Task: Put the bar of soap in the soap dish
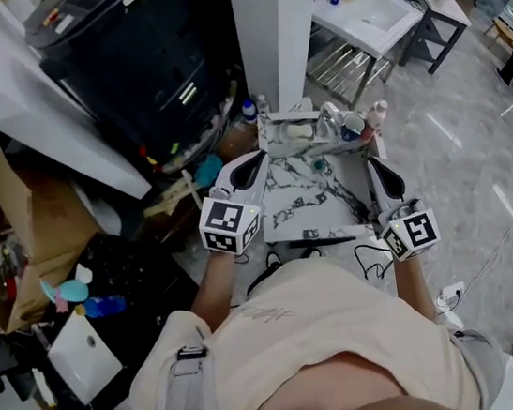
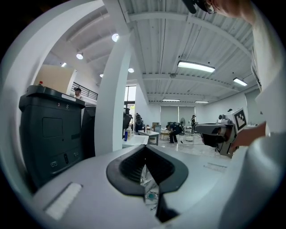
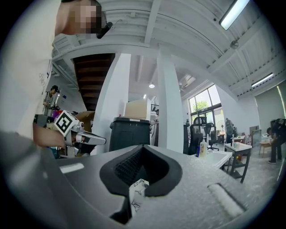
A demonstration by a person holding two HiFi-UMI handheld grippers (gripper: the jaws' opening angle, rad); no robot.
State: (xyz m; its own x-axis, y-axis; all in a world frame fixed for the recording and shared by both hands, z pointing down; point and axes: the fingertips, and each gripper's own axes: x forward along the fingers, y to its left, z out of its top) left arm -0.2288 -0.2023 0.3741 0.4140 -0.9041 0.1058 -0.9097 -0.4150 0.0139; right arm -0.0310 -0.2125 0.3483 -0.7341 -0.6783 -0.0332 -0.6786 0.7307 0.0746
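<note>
Cream-shirted torso point(image 1: 331, 331) is filling the foreground. Left gripper point(image 1: 254, 160) and right gripper point(image 1: 371, 167) are hovering over a white marble-patterned counter point(image 1: 304, 204), both with jaws pressed together, empty. What seems the pale bar of soap point(image 1: 298, 131) is lying at its far end, beside a metal tap point(image 1: 330, 119). Glossy grey floor point(image 1: 457, 152) is spreading rightwards.

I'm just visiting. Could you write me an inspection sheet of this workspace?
Surface: marble-patterned table, small.
Job's things: cannot be picked out among the small items at the table's far end.
Clutter: cardboard box and black bin on the left.
Grippers: left gripper and right gripper over the table, jaws together, empty.
Cables: black cable by the table's near edge.
Surroundings: white pillar, white sink stand.
</note>
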